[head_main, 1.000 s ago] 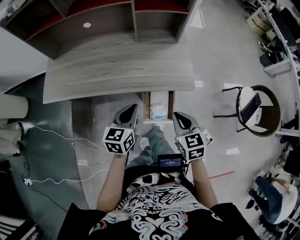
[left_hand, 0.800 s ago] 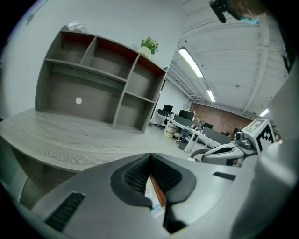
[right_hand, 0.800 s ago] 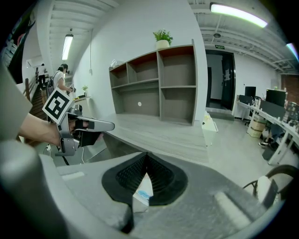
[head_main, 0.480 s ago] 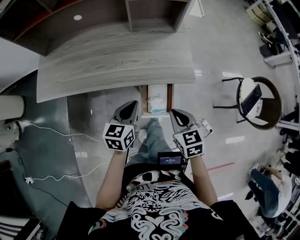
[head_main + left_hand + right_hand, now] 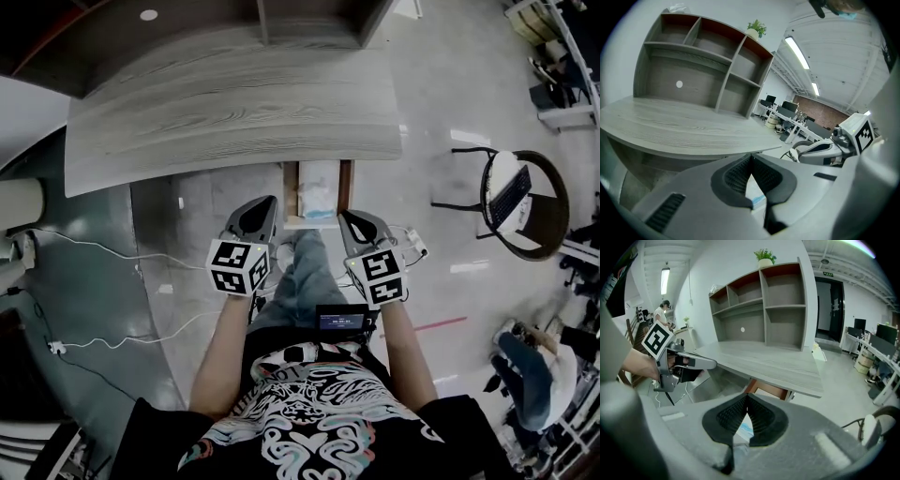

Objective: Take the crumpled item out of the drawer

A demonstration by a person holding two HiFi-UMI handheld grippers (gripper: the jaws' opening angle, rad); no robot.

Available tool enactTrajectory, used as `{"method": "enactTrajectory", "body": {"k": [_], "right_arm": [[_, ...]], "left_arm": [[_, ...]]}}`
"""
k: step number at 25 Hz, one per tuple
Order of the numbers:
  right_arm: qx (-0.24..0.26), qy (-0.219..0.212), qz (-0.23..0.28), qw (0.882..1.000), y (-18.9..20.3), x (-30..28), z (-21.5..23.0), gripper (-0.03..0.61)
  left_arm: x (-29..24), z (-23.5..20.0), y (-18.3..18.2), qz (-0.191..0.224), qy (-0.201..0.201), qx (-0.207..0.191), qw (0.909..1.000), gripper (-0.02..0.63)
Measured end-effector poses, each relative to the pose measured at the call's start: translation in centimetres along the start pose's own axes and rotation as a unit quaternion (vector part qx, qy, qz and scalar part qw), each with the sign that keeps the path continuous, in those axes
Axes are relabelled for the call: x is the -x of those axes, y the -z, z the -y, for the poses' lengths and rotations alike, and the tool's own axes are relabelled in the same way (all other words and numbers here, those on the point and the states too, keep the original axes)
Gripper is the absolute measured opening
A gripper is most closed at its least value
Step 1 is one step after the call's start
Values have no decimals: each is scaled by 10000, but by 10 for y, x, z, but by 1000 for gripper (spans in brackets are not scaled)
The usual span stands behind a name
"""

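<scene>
An open drawer [image 5: 291, 193] with brown sides sticks out from under the grey desk [image 5: 234, 103]. A crumpled white and light-blue item [image 5: 317, 199] lies inside it. My left gripper [image 5: 267, 201] hangs shut just left of the drawer's front corner, and my right gripper [image 5: 344, 216] hangs shut just right of it. Neither holds anything. In the left gripper view the jaws [image 5: 751, 158] meet at their tips, with a bit of the crumpled item [image 5: 754, 194] showing below them. The right gripper [image 5: 747, 397] looks the same, with the item [image 5: 742, 428] and the drawer [image 5: 768, 390] beyond.
A shelf unit [image 5: 187, 23] stands on the desk's far side. The person's jeans leg [image 5: 305, 277] is right below the drawer front. White cables [image 5: 103, 258] trail over the floor at the left. A round chair with a laptop [image 5: 516, 202] stands at the right.
The head view has shifted, so the desk and drawer sit a little higher in the picture. Both grippers stay shut and flank the drawer's front much as before.
</scene>
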State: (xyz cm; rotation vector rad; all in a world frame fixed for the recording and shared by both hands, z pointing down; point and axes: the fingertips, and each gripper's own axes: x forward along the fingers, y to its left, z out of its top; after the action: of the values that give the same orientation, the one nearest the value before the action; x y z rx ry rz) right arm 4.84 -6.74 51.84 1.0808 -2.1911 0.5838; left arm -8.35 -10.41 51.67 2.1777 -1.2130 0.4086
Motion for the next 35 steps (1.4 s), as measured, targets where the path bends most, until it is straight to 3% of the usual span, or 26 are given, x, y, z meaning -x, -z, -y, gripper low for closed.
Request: {"method": "enactTrajectory", "body": {"k": [22,35], "right_arm": [[-209,-645,-1231,9901,91,-108,18,26],[156,-1042,-1546,9823,117,-153,16,52]], "left_arm": [[-71,-15,113,-1447,-44,3,9895,5],[-94,-18,137,-1689,-97,122,9855,5]]}}
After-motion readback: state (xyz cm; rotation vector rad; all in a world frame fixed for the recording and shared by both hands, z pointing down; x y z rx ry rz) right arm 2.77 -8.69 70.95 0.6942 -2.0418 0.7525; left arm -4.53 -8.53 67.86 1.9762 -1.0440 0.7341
